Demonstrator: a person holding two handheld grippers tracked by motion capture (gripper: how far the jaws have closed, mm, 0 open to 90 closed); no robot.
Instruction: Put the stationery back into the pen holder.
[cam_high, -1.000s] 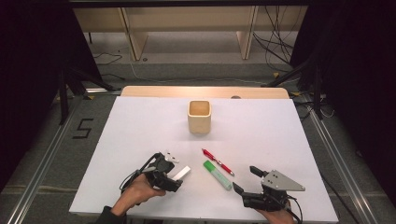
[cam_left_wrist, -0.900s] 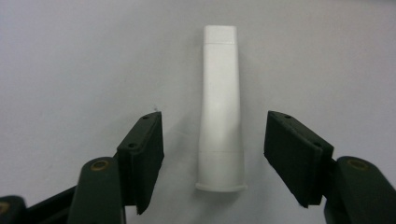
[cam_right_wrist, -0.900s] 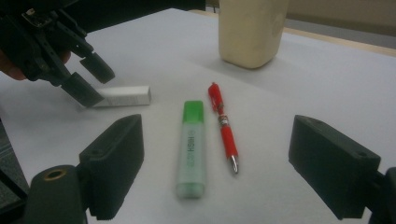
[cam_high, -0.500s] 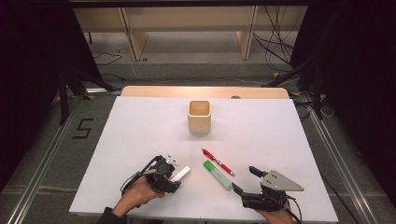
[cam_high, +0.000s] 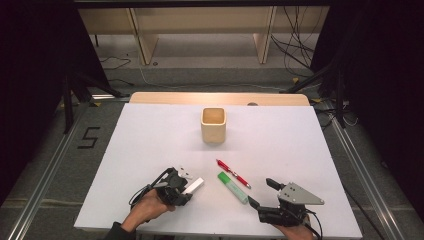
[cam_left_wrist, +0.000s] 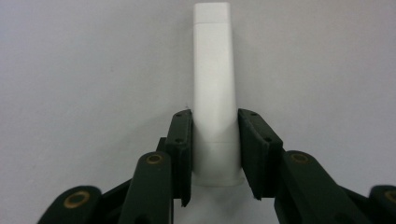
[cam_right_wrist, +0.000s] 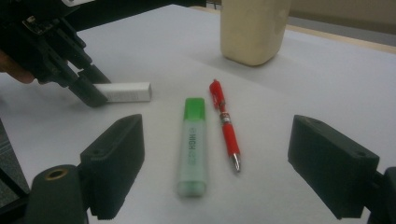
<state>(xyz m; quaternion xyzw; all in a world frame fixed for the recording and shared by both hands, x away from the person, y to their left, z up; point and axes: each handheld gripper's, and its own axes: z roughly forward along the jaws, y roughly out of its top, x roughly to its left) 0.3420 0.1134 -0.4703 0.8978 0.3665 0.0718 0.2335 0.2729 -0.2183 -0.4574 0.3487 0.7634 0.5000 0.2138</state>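
White rectangular plastic marker-like bar (cam_left_wrist: 213, 88), smooth and flat-sided with a short cap section at its far end, lies flat on the near left part of the table, between the jaws of the left gripper (cam_left_wrist: 215, 144). Those black jaws have just been closing; their pads now sit against both sides of the bar's near end, gripping it, with most of its length sticking out beyond them. In the high view the bar (cam_high: 192, 186) points away to the right from the left gripper (cam_high: 176, 186), held in a person's hand.

Just to the right lie a translucent green-capped highlighter (cam_high: 232, 187) and a red ballpoint pen with a silver tip (cam_high: 233, 173), side by side at a slant, near each other but apart, and apart from the bar. Nothing lies between the bar and them. The right gripper (cam_high: 260, 192), topped by a grey three-cornered plate, rests near the front edge with its jaws wide open and empty; in its own view the highlighter (cam_right_wrist: 192, 142) and pen (cam_right_wrist: 226, 126) lie ahead of them.

Farther back, mid-table, stands a cream square cup with rounded corners (cam_high: 213, 125).

The table (cam_high: 150, 135) is a matte white board over a pale wooden top. Beyond it are grey floor, cables and wooden shelving
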